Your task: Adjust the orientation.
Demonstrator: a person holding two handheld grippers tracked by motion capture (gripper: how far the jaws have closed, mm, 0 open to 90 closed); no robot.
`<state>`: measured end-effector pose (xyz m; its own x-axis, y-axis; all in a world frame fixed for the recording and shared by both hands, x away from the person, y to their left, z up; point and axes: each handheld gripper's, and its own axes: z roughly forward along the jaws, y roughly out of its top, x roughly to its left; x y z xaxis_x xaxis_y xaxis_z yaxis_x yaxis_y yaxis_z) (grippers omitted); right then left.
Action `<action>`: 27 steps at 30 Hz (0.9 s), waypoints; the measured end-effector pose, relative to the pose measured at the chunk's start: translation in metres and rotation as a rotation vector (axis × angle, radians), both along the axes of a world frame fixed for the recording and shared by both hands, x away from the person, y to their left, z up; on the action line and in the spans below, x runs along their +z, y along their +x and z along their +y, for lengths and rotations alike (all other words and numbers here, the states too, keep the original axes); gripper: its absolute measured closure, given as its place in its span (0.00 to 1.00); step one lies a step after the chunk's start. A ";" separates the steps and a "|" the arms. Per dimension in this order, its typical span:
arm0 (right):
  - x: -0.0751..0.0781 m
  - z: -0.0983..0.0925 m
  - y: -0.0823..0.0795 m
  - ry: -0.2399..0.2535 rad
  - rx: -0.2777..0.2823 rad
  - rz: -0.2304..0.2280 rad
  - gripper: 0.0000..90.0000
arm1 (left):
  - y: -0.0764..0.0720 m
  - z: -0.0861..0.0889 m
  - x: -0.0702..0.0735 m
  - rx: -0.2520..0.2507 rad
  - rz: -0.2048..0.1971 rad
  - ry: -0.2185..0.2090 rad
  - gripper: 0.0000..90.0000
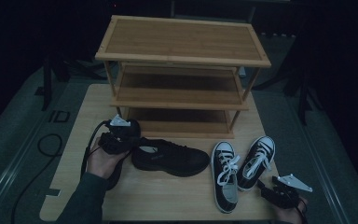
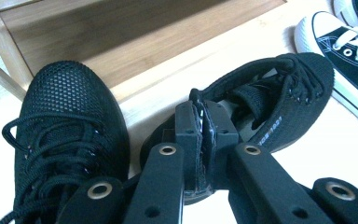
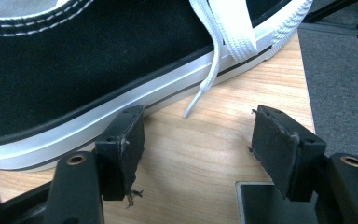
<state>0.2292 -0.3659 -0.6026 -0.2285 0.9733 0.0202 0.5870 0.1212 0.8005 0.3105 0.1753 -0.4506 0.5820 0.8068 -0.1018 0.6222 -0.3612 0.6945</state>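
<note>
Dim room, dark floor around a light wooden table (image 1: pixel 74 186). Three-tier bamboo shoe rack (image 1: pixel 182 42) stands at the table's far half, shelves bare. Left gripper (image 1: pixel 121 140) sits just in front of the rack's left foot, held in the person's left hand (image 1: pixel 103 161); dark green sleeve (image 1: pixel 84 200) comes in from the bottom edge. In the left gripper view its jaws are pressed together on the heel collar of a black mesh shoe (image 2: pixel 270 107), pinching the rim; that shoe lies in front of the lowest shelf, toe pointing right in the high view. Second black mesh shoe (image 2: pixel 70 130) lies close beside the gripper, toe toward the rack. Pair of black-and-white canvas sneakers (image 1: pixel 240 165) rests to the right of the held shoe, toes toward the rack. Right gripper (image 1: pixel 279 191) sits at the near right corner, jaws spread wide with bare tabletop between them, just beside a sneaker's white sole (image 3: pixel 121 116); whether the left jaw touches it I cannot tell. White lace tip (image 3: pixel 193 100) lies on the wood.
</note>
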 end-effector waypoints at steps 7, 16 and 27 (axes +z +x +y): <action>0.000 0.000 0.000 0.000 0.000 0.001 0.38 | -0.012 0.000 0.003 -0.016 0.006 -0.009 0.96; 0.000 0.000 0.000 -0.001 0.000 0.000 0.38 | -0.030 0.001 -0.002 -0.041 0.027 0.012 0.96; 0.000 0.000 0.000 -0.001 -0.001 0.001 0.37 | -0.050 -0.002 -0.002 -0.108 0.020 0.028 0.97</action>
<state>0.2293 -0.3659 -0.6025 -0.2278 0.9735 0.0195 0.5878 0.1215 0.7998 0.2603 0.1730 -0.4522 0.6637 0.7422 -0.0927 0.5923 -0.4458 0.6712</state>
